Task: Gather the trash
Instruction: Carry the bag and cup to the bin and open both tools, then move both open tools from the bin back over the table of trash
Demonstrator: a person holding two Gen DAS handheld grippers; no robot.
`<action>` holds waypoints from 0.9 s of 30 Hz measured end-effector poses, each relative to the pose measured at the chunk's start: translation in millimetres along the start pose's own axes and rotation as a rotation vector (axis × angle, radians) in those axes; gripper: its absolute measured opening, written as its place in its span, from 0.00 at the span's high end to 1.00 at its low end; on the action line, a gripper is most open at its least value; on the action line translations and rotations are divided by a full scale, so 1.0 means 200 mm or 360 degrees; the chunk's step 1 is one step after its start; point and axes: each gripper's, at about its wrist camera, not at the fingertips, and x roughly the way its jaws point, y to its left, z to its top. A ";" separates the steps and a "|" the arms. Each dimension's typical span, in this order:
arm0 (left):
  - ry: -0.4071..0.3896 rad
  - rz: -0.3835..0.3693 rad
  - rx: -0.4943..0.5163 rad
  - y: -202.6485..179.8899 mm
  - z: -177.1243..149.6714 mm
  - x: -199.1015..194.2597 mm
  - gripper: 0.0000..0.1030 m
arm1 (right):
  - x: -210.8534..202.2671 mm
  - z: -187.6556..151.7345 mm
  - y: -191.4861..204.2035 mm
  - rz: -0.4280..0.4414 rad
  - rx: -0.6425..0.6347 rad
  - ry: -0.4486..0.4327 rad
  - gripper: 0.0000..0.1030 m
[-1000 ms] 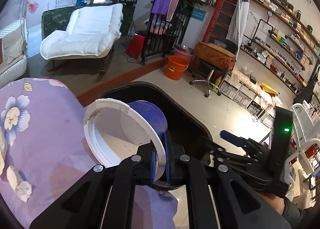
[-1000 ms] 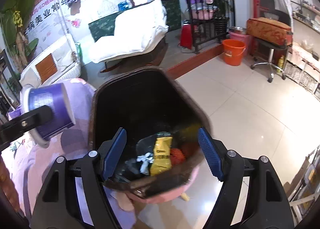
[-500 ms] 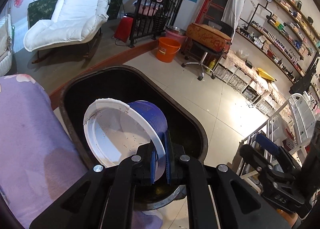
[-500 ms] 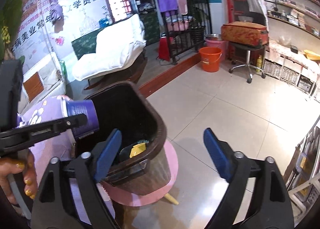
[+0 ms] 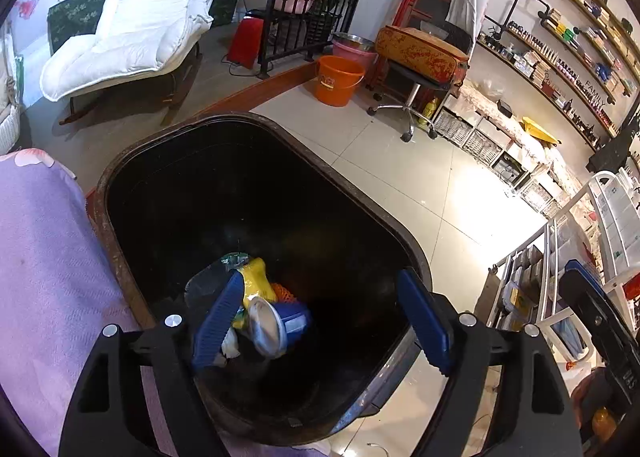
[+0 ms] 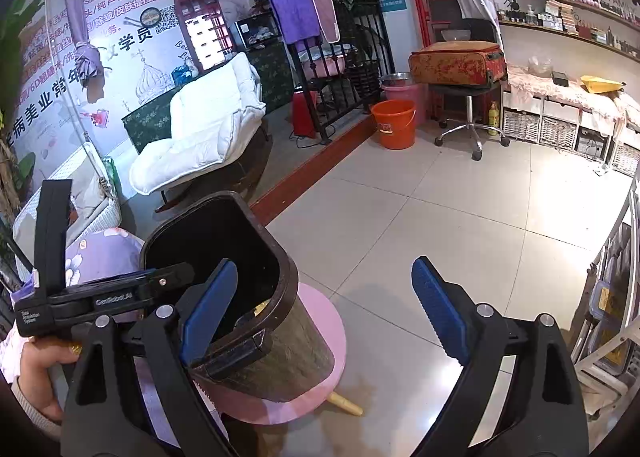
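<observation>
While hanging spread over the bin (image 5: 120, 257), left claw (image 5: 320, 317) empty, cup (image 5: 276, 323) directly below; right claw (image 6: 320, 313) spread, farther.

Showing black angular frames on both grippers — left gripper (image 5: 322, 317), right gripper (image 6: 324, 309). Wearing ribbed blue pads (image 6: 438, 307), silver screws (image 5: 173, 320). Bearing white lettering — beige sleeve cuff (image 6: 30, 403) covering the wrist.

- The left gripper (image 5: 322, 315) is pointing steeply downward, its blue-padded jaws standing wide apart and gripping nothing.
- The right gripper (image 6: 324, 317) is also gaping wide, angled more level.
- A bare hand (image 6: 38, 371) is clutching the left gripper's handle.
</observation>
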 end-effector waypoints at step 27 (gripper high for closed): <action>-0.0314 0.0479 -0.0183 0.25 -0.41 -0.62 0.16 | 0.06 -0.14 0.61 0.0449 -0.0350 0.0230 0.12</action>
